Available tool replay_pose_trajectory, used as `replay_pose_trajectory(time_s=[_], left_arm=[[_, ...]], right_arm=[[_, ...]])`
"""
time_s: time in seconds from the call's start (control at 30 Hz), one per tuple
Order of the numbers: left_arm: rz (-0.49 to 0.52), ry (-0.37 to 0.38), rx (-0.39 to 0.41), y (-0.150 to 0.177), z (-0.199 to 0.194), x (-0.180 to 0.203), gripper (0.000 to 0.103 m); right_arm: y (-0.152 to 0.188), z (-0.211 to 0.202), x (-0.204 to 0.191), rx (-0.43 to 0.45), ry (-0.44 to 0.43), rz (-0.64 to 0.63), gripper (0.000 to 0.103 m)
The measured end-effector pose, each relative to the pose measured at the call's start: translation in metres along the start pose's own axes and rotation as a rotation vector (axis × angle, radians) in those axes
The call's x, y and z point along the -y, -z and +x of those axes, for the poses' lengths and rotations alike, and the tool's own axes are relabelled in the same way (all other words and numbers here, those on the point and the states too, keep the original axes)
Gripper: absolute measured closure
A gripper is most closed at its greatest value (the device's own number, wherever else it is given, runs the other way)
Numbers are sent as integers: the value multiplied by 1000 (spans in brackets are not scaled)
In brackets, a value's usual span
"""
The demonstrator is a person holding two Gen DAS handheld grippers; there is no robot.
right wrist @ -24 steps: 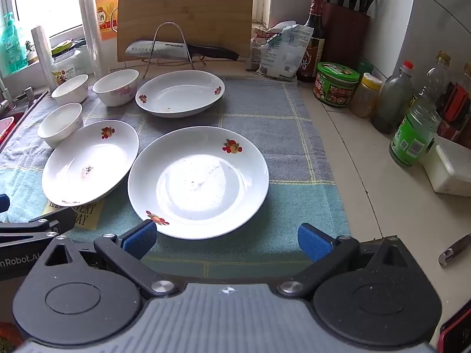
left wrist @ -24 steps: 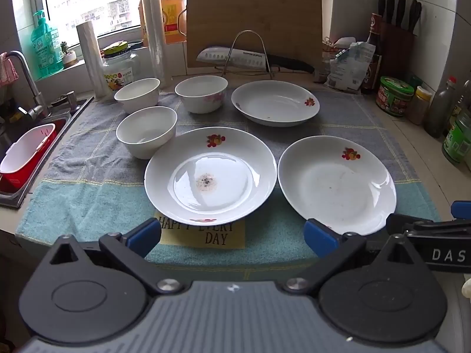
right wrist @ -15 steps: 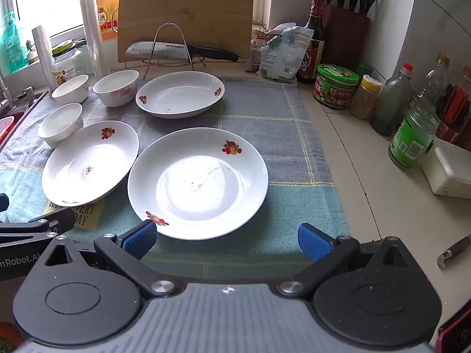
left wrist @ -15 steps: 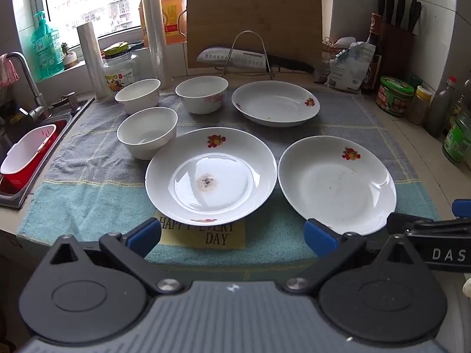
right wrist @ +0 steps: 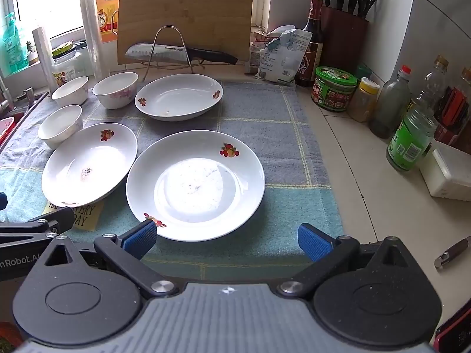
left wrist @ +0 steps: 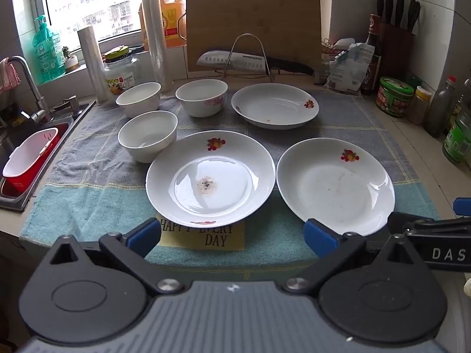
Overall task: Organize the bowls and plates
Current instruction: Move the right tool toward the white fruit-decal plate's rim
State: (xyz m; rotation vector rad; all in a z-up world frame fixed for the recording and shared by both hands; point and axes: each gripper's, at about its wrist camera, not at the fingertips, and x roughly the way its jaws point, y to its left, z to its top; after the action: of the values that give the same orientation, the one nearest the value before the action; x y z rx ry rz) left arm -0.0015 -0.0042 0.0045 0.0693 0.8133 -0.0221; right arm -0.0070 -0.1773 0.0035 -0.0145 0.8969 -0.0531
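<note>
plates – untouched | both tools gape wide, empty | red sink basket – left view only

The plates are white, each with a small red-and-orange fruit print on the rim; the one at the left view's centre has a grey-speckled stain in its well. The bowls are white, and the bowl at 12 o'clock from that plate bears a pale pink flower pattern. Under them the towel is grey at the far end and teal near, crossed by thin yellow lines, with a yellow patch lettered in black. The pads of both grippers are blue on black arms. At 9 o'clock a basket is red and white. At 12 o'clock the board is tan wood.
</note>
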Motion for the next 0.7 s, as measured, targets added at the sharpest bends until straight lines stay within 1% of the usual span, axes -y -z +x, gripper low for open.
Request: replay_pose_trajectory(time_s=[0.7], left_arm=[[-2,-3,6,-1,-5,1,1]], right_arm=[[-4,-9,6,10,6,-9,0]])
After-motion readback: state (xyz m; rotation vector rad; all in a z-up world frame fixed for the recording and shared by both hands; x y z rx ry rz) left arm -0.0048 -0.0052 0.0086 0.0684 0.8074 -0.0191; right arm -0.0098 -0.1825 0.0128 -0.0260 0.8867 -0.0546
